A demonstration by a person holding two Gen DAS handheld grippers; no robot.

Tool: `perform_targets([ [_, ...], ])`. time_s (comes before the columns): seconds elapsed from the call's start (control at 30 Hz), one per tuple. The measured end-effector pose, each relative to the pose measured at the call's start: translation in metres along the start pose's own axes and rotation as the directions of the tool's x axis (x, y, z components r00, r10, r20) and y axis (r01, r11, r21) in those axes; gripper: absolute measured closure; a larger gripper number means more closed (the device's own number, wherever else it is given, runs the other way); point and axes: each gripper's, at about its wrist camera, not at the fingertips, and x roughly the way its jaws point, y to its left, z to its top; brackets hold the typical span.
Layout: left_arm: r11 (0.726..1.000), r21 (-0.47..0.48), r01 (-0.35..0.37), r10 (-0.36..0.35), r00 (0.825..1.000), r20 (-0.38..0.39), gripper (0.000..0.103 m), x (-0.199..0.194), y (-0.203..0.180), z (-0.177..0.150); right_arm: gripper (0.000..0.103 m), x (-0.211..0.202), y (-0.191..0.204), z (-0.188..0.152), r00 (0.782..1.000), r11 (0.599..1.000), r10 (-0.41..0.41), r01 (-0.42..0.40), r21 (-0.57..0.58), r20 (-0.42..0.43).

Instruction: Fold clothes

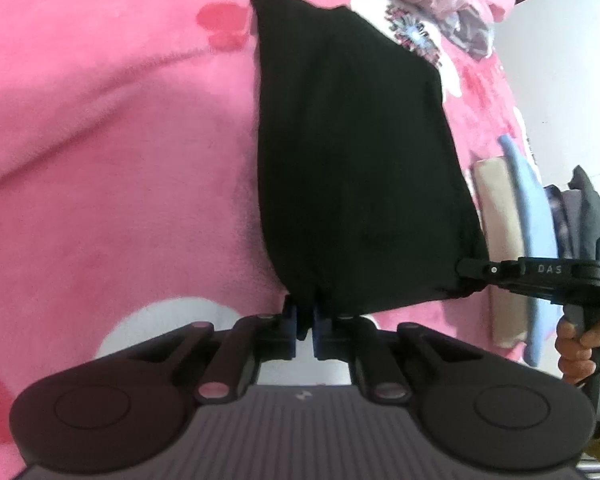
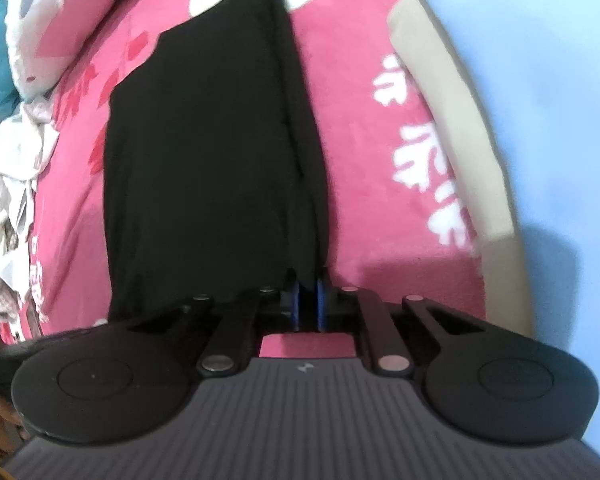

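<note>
Black garment (image 1: pixel 352 152) lies on the pink blanket (image 1: pixel 112 128), its long axis running away from us. Our left gripper (image 1: pixel 305 322) pinches the near left corner, our right gripper (image 2: pixel 309 300) the near right; the far end rests flat.

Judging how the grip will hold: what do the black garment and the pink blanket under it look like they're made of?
Black garment: seemingly a soft, matte knit, perhaps cotton jersey; it drapes limply with no sheen. Pink blanket: looks like plush fleece, with a fuzzy nap and soft printed flowers. Both the left gripper and right gripper pinch the garment's edge.
</note>
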Motion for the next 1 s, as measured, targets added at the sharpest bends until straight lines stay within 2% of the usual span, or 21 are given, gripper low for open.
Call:
perform_targets([
  [0.1,1.000,0.021,-0.007,0.008,0.999,-0.038,0.096,-0.019,0.001,0.002,0.097,-0.016,0.004,-0.007,0.999,0.998,0.043,-0.042,0.036,-0.023],
  [0.23,0.992,0.119,-0.052,0.066,0.991,-0.118,0.096,-0.023,-0.002,-0.007,0.097,-0.014,0.005,-0.029,0.996,0.999,0.036,-0.034,0.029,-0.078],
  [0.33,0.965,0.243,-0.101,0.144,0.975,-0.167,0.095,0.003,-0.013,-0.017,0.095,-0.006,0.007,-0.044,0.993,1.000,0.013,-0.014,-0.001,-0.114],
  [0.4,0.945,0.301,-0.127,0.186,0.967,-0.177,0.095,0.009,-0.016,-0.023,0.087,0.007,0.008,-0.054,0.989,0.996,-0.054,0.044,-0.077,-0.136],
  [0.47,0.926,0.348,-0.143,0.217,0.959,-0.183,0.090,0.011,-0.018,-0.028,0.081,0.002,0.007,-0.059,0.989,0.996,-0.065,0.056,-0.070,-0.136],
  [0.5,0.922,0.360,-0.145,0.218,0.961,-0.172,0.086,0.007,-0.020,-0.027,0.080,-0.005,0.007,-0.063,0.988,0.994,-0.088,0.079,-0.072,-0.130],
  [0.53,0.920,0.364,-0.143,0.210,0.966,-0.153,0.075,0.000,-0.022,-0.024,0.080,-0.013,0.007,-0.066,0.986,0.991,-0.116,0.107,-0.077,-0.123],
  [0.67,0.914,0.382,-0.137,0.178,0.981,-0.075,0.073,-0.028,-0.028,-0.013,0.082,-0.050,0.022,-0.078,0.983,0.969,-0.180,0.172,-0.179,-0.026],
  [0.73,0.911,0.390,-0.135,0.161,0.986,-0.037,0.072,-0.042,-0.032,-0.008,0.082,-0.058,0.041,-0.079,0.990,0.956,-0.129,0.138,-0.258,0.051],
  [0.8,0.920,0.381,-0.092,0.108,0.994,-0.020,0.072,-0.042,-0.033,0.001,0.082,-0.047,0.064,-0.072,0.990,0.927,-0.093,0.126,-0.353,0.109],
  [0.87,0.918,0.392,-0.059,0.072,0.997,-0.019,0.072,-0.026,-0.041,0.005,0.082,-0.030,0.085,-0.068,0.986,0.901,-0.088,0.141,-0.411,0.145],
  [1.0,0.899,0.434,-0.056,0.084,0.996,-0.044,0.072,0.008,-0.045,-0.007,0.082,0.006,0.097,-0.070,0.984,0.895,-0.070,0.135,-0.426,0.165],
])
